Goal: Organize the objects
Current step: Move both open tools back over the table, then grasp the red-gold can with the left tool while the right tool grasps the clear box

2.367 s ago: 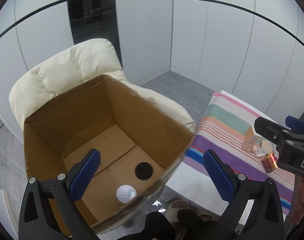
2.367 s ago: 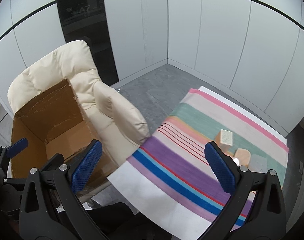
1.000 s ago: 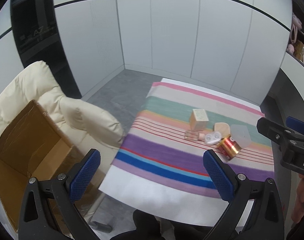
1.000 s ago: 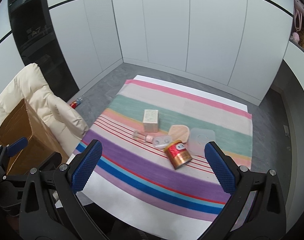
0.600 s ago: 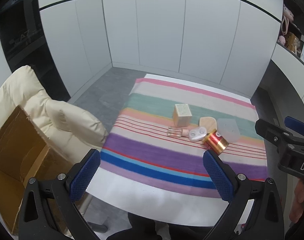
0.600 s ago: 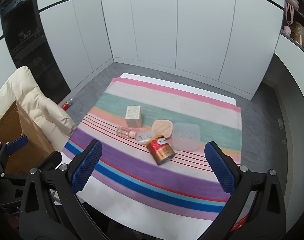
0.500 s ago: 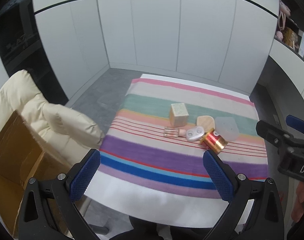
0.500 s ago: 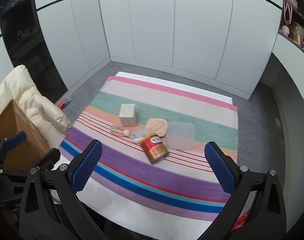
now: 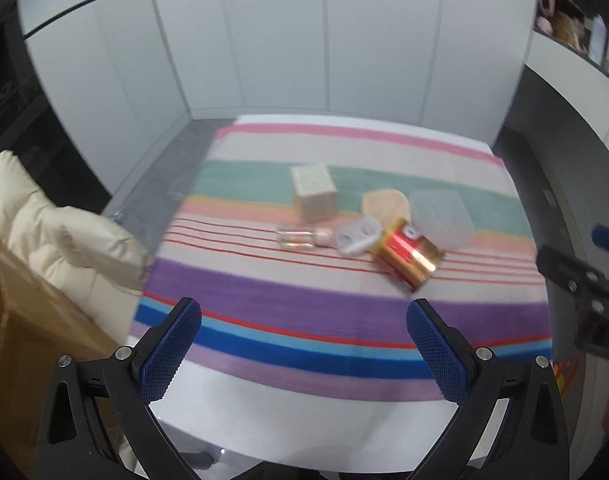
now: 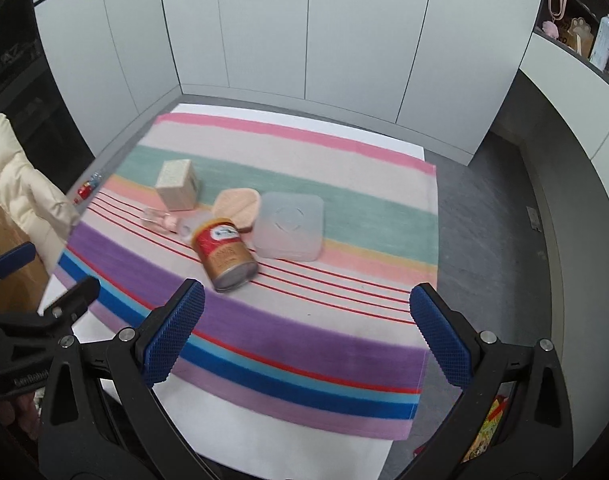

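Observation:
A red and gold can (image 9: 408,254) (image 10: 223,252) lies on its side on the striped cloth (image 9: 344,304) (image 10: 312,332). Around it sit a beige cube box (image 9: 313,192) (image 10: 177,190), a small glass bottle with a pink cap (image 9: 302,239) (image 10: 160,219), a white lens case (image 9: 357,236), a tan pad (image 9: 384,206) (image 10: 237,206) and a clear square lid (image 9: 442,218) (image 10: 289,226). My left gripper (image 9: 304,348) is open above the cloth's near edge. My right gripper (image 10: 306,332) is open too, just short of the can. Both hold nothing.
A cardboard box (image 9: 28,320) (image 10: 2,248) rests on a cream armchair (image 9: 64,236) (image 10: 20,192) left of the table. White wall panels stand behind. A shelf with small items (image 10: 576,28) is at the upper right. Grey floor surrounds the white table (image 9: 304,420).
Both grippers have swung right, away from the cardboard box and toward the table. The objects on the cloth now look nearer and more central. Both stayed open.

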